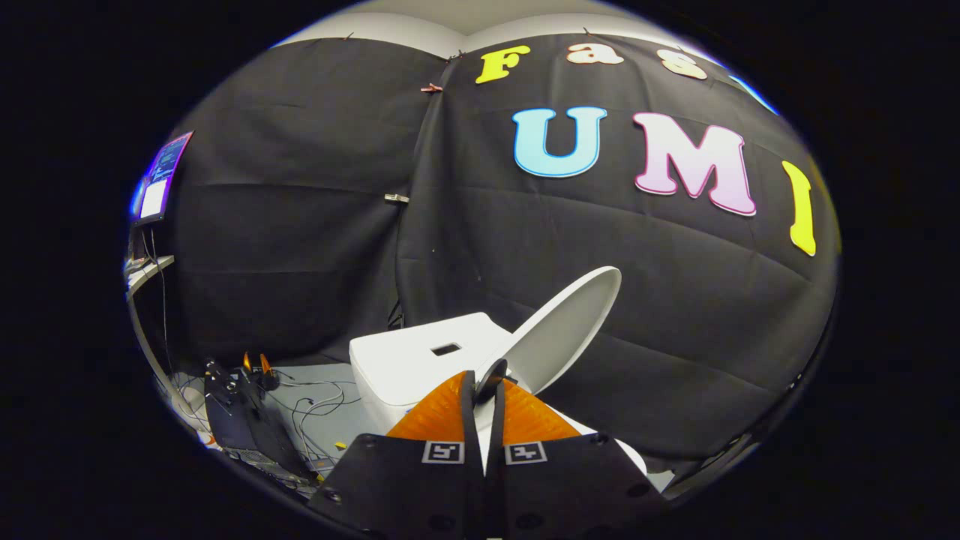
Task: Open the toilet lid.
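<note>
Gripper [484, 390] nearly closed, its two fingers pinching the edge of the one white oval plastic toilet lid [566, 330].
Lid tilts half-raised beside one white boxy ceramic cistern [420, 356].

The gripper [482, 386] is held pointing toward 12 o'clock. Its two fingers [450, 412] are drawn nearly together, with only a narrow gap left between them. Whether anything is pinched cannot be told.
</note>
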